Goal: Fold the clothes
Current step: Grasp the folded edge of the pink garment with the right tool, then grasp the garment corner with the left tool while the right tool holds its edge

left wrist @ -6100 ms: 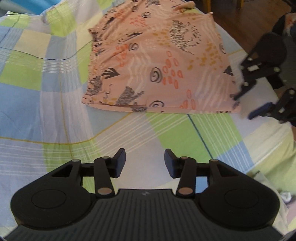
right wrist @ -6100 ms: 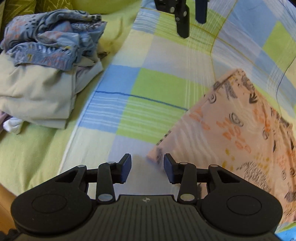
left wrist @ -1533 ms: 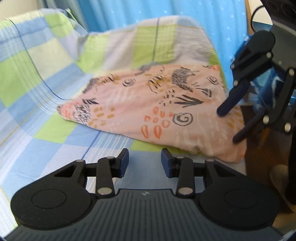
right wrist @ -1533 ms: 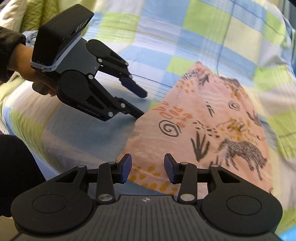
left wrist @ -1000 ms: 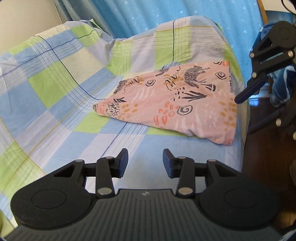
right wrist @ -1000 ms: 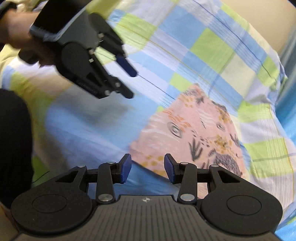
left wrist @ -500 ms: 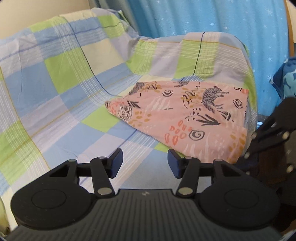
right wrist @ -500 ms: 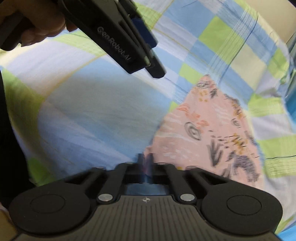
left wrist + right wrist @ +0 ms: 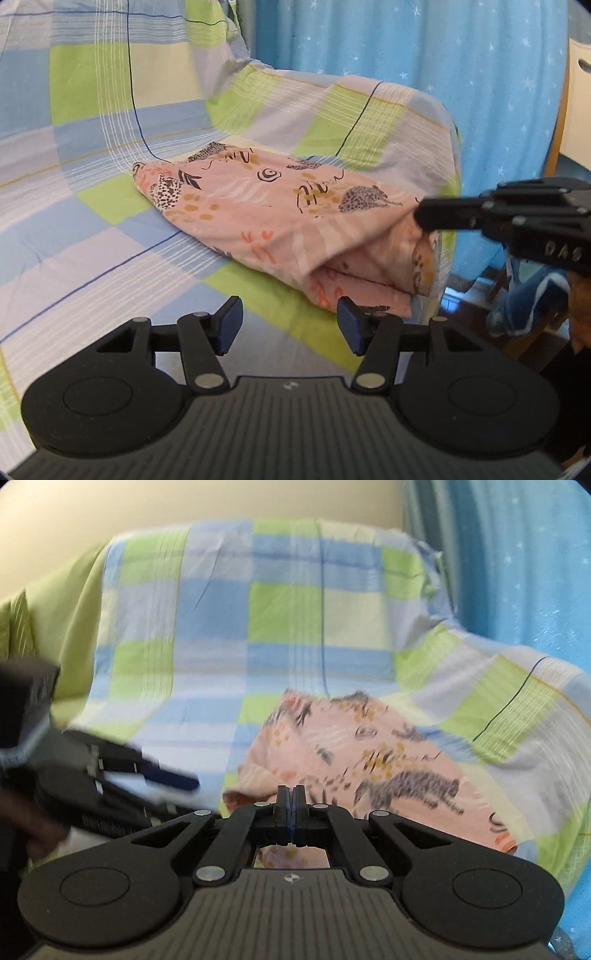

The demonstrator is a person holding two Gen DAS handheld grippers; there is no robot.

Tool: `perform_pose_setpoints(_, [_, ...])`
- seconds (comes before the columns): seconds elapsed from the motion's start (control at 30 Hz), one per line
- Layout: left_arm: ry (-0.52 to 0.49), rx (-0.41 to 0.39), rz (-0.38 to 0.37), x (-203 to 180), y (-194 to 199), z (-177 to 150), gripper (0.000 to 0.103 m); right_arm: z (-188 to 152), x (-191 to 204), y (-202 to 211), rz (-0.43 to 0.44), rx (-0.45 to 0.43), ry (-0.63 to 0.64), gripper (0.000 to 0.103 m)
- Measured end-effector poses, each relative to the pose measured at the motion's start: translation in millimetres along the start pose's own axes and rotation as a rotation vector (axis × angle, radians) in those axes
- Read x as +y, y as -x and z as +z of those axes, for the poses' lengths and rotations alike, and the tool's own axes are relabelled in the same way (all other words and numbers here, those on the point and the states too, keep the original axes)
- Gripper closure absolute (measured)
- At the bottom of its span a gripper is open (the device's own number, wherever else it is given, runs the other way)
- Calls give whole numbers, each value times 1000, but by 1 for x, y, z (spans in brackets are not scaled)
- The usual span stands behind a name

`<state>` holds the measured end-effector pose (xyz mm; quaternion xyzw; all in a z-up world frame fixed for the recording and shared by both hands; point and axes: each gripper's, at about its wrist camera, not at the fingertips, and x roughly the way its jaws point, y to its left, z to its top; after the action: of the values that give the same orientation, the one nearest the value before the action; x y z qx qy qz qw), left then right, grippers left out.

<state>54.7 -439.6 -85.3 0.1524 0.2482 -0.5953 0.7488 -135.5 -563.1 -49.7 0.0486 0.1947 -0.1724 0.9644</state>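
A pink animal-print garment (image 9: 258, 199) lies folded on the checked sofa cover (image 9: 110, 110), near the sofa's right end. My right gripper (image 9: 291, 797) is shut on the garment's (image 9: 369, 760) near edge. In the left wrist view this right gripper (image 9: 421, 218) pinches the top layer at the garment's right corner and holds it raised off the layers beneath. My left gripper (image 9: 290, 325) is open just in front of the garment's near edge, with nothing between its fingers. It shows blurred at the left of the right wrist view, the left gripper (image 9: 173, 779).
A blue star-print curtain (image 9: 406, 74) hangs behind the sofa's right end. A chair with blue cloth (image 9: 528, 302) stands on the dark floor to the right. A green cushion (image 9: 55, 609) sits at the sofa's left. A hand (image 9: 26, 827) holds the left gripper.
My right gripper went from open to shut on the garment's corner, and the top layer there now stands lifted. The left gripper opened wider and moved in low by the garment's near edge.
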Motion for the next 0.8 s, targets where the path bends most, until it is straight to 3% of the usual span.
perform_pose_setpoints(0.1, [93,-14,-33,6,-11,7,53,4,-7,1,18,-22,-38,103])
perform_pose_setpoints(0.2, [186,2,-109,13,-23,14,70,1,-4,-4,12,-1,8,103])
perform_pose_setpoints(0.27, [161,23,-84,10,-26,17,95,0,-2,-6,2,9,45,103])
perform_pose_setpoints(0.3, [135,38,-60,8,-26,17,100,-1,-3,-7,1,16,51,103])
perform_pose_setpoints(0.47, [155,49,-30,20,-3,12,101,-5,8,-10,55,41,92,103])
perform_pose_setpoints(0.63, [187,74,-15,31,5,12,101,-17,42,-17,119,107,273,101])
perform_pose_setpoints(0.8, [213,83,-25,32,8,16,101,-32,60,-12,108,122,399,79])
